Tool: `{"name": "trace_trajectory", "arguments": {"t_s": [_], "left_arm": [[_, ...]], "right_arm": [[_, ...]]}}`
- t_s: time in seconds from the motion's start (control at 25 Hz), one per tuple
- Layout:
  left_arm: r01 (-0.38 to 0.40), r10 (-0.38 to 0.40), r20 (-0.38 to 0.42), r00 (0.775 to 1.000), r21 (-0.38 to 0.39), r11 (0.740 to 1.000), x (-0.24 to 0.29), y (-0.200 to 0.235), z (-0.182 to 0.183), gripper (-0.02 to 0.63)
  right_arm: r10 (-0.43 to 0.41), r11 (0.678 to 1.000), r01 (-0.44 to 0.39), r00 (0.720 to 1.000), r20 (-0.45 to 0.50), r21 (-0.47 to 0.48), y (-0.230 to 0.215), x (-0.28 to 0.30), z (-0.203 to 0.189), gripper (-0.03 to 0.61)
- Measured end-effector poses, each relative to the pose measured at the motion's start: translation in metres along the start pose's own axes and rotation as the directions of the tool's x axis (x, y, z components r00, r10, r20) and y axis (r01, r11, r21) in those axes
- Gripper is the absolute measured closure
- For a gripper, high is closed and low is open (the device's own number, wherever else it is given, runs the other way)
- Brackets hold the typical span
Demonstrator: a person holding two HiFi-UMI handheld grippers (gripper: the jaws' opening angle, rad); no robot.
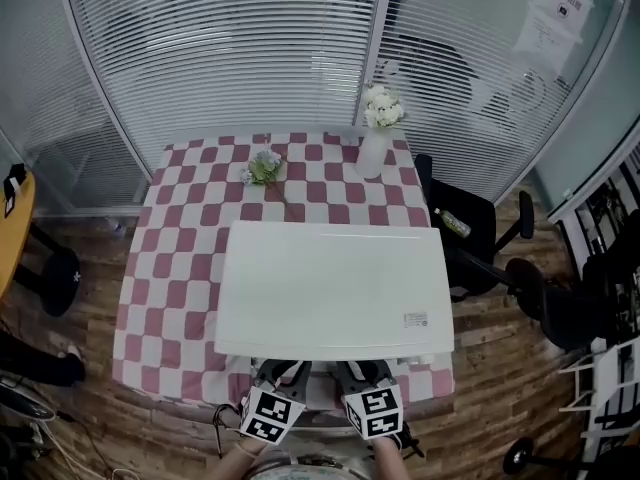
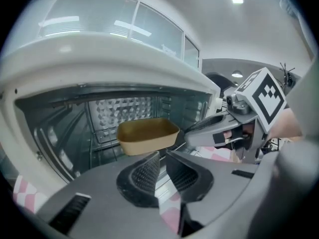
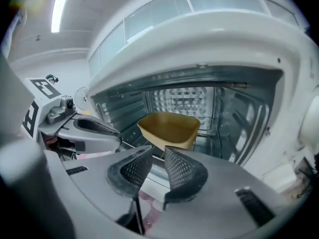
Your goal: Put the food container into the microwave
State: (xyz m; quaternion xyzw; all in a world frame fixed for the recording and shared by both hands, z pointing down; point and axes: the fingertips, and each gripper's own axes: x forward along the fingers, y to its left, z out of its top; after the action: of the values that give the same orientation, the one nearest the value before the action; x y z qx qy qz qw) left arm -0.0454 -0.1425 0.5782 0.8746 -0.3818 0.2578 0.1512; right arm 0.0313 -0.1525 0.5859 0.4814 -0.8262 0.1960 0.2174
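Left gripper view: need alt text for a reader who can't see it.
An empty tan food container sits inside the open white microwave. In the foreground the left tongs stand slightly apart with nothing between them. The right tongs reach in from the right, close to the container's end.

The head view looks steeply down from above the table's (image 1: 180, 228) near edge onto the microwave's (image 1: 335, 288) white top. Each gripper view sits close before the open cavity, angled slightly upward, the left gripper (image 2: 163, 155) left of centre and the right gripper (image 3: 158, 149) right of centre. Both show the food container (image 2: 148, 136) inside.
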Motion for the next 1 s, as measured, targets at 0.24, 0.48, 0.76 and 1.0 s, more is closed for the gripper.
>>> {"name": "trace_trajectory", "arguments": {"t_s": [0.24,0.48,0.76,1.0], "left_arm": [[0.075,-0.074,0.034,0.997,-0.015,0.997,-0.005,-0.025,0.006,0.595],[0.098,-0.097,0.1,0.99,0.0,0.995,-0.021,-0.041,0.027,0.6],[0.091,-0.096,0.26,0.961,0.032,0.995,-0.056,-0.051,0.077,0.6],[0.081,-0.092,0.369,0.925,0.046,0.996,-0.092,-0.052,0.119,0.601]], "right_arm": [[0.052,0.999,-0.052,0.998,0.044,-0.004,0.022,-0.012,0.003,0.584],[0.099,0.995,-0.1,0.988,0.122,0.0,0.04,-0.033,0.019,0.584],[0.07,0.997,-0.058,0.954,0.291,-0.049,0.046,-0.072,0.067,0.584],[0.057,0.996,-0.027,0.91,0.412,-0.079,0.051,-0.102,0.115,0.584]]}}
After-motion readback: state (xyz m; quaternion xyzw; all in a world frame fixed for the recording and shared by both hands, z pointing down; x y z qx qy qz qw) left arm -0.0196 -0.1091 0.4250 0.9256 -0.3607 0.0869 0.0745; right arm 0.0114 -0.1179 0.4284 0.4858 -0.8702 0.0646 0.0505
